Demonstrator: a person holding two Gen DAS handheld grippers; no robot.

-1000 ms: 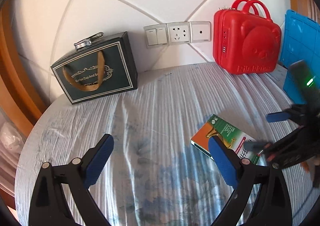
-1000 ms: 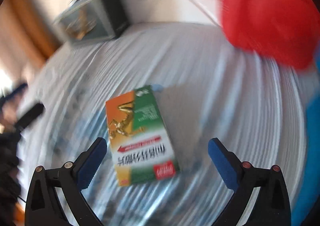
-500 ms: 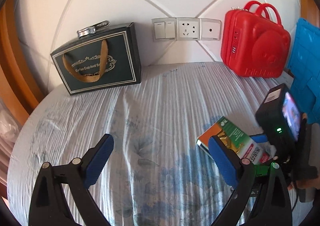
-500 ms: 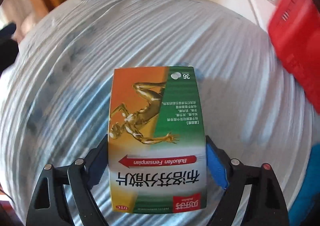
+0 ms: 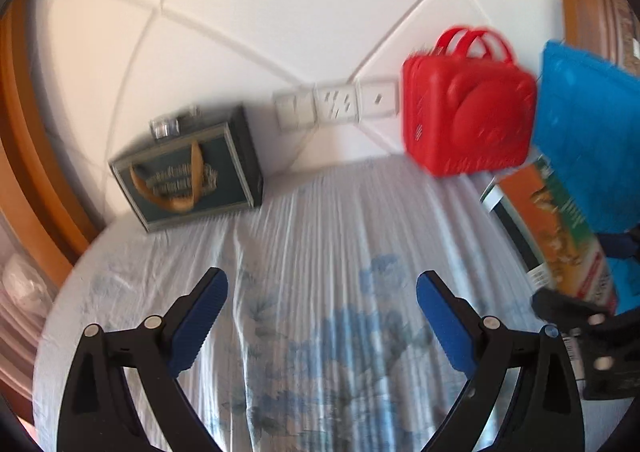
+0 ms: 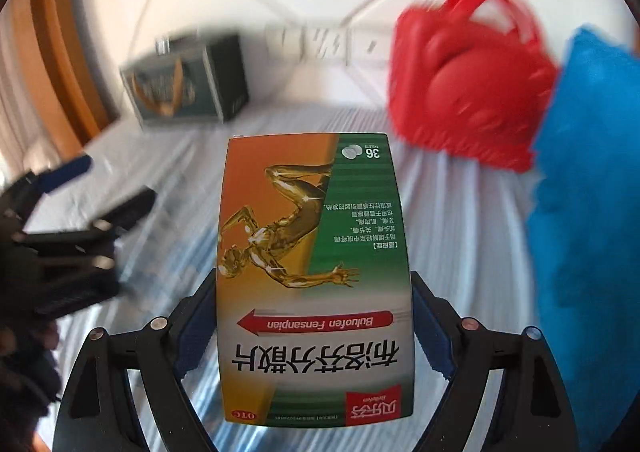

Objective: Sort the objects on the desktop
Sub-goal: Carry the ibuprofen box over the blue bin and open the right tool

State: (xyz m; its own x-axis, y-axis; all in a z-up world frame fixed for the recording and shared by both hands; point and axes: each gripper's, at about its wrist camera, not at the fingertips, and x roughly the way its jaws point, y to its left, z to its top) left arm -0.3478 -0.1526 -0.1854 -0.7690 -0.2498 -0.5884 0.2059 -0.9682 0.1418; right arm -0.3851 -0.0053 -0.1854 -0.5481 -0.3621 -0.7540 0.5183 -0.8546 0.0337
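**Medicine box up off the table in your right gripper**

Your right gripper is clamped on the medicine box: both blue pads press its long edges near the bottom of the printed face, so the box juts forward and clear of the cloth-covered table. Gripping across the narrow width gives the pads two flat, parallel card walls to bite, which is probably why the box sits steady rather than drooping. Card crushes easily, so a harder squeeze would likely dent it.

Your left gripper hangs spread wide over the blue-flowered cloth with nothing between its pads. Keeping it empty leaves it free for another item, or to open a container.

Against the wall stand a dark gift bag, a red case and, at the right edge, a blue tray leaning upright. The box is carried on that right side, close to the tray and case, so one of them looks like its sorting place; which one you cannot tell yet.
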